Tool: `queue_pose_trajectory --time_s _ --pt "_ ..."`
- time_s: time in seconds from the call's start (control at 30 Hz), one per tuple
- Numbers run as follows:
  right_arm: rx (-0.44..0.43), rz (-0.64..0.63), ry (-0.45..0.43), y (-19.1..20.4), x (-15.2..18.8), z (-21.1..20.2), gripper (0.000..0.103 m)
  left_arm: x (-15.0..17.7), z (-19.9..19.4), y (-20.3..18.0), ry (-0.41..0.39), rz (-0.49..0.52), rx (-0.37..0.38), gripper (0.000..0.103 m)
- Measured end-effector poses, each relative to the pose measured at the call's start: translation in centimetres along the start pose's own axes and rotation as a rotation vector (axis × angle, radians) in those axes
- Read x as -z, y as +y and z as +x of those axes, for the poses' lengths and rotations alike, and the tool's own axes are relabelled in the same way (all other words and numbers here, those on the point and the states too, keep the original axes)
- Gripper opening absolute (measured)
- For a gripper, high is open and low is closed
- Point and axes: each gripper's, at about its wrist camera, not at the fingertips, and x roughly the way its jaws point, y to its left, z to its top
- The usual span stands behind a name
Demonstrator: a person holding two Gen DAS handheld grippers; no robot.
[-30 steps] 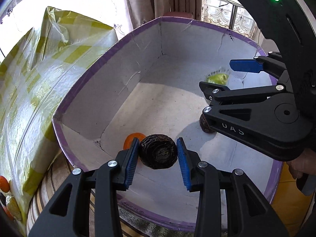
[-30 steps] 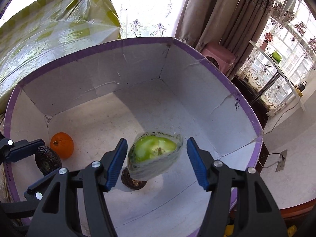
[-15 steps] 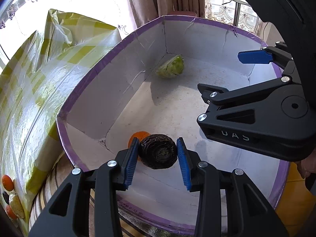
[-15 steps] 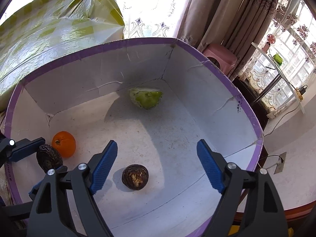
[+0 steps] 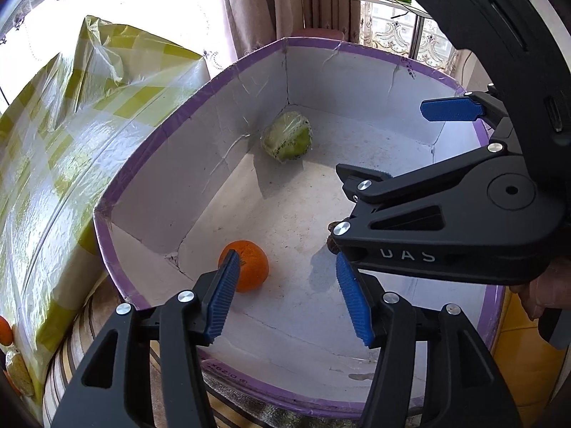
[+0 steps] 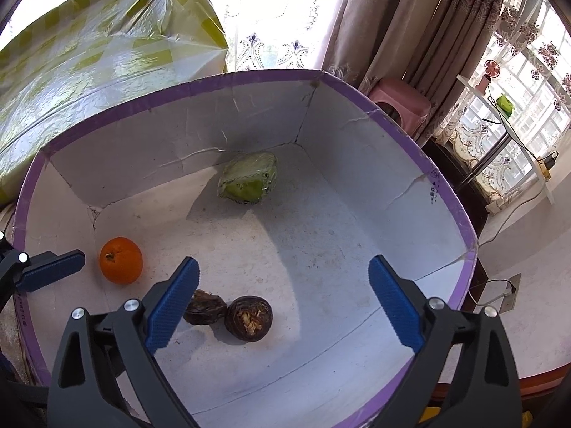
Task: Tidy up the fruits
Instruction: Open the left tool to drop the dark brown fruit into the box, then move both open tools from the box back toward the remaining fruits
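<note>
A white box with a purple rim [image 5: 178,164] [image 6: 142,107] holds the fruit. An orange [image 5: 251,267] [image 6: 120,259] lies near its left corner. A green fruit in clear wrap [image 5: 287,139] [image 6: 249,178] rests against the far wall. Two dark wrinkled fruits [image 6: 205,306] [image 6: 249,317] sit side by side on the floor below my right gripper [image 6: 283,262]. Its jaws are opening wide with nothing between them. My left gripper [image 5: 285,256] hangs over the near floor, its jaws opening and empty, with the orange just behind its left finger. In the left wrist view the right gripper [image 5: 382,139] hides most of the dark fruits.
A yellow-checked plastic bag [image 5: 71,125] [image 6: 89,46] stands against the box's left side. Small fruits [image 5: 5,331] lie at its foot. A striped cloth [image 5: 82,335] lies under the box. A pink stool [image 6: 399,101] and curtains stand behind. A hand [image 5: 542,292] shows at right.
My right gripper let go of the wrapped green fruit, which rolled to the far wall. My left gripper opened and dropped its dark fruit beside the other one. Both jaws spread wider.
</note>
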Motion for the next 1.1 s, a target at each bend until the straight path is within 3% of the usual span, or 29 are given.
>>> queue_pose_trajectory --time_s 0.07,0.13,0.27,0.6,1.1 --pt "-0.004 0.009 -0.013 -0.1 0.0 -0.2 0.099 0.0 -0.6 0.3 -0.028 -0.013 0.002 0.061" --pt "-0.006 0.017 -0.016 -0.2 0.0 -0.3 0.099 0.1 -1.3 0.6 -0.063 -0.037 -0.002 0.072" --pt "-0.026 0.038 -0.03 -0.5 -0.3 -0.9 0.1 0.1 -2.0 1.6 -0.095 -0.09 0.015 0.073" --pt "-0.071 0.055 -0.095 -0.1 -1.3 -3.3 0.1 0.9 -4.7 2.9 -0.188 -0.184 -0.019 0.074" --pt "-0.164 0.033 -0.146 2.7 -2.4 -6.0 0.1 3.4 -8.6 9.3 -0.273 -0.434 -0.063 0.074"
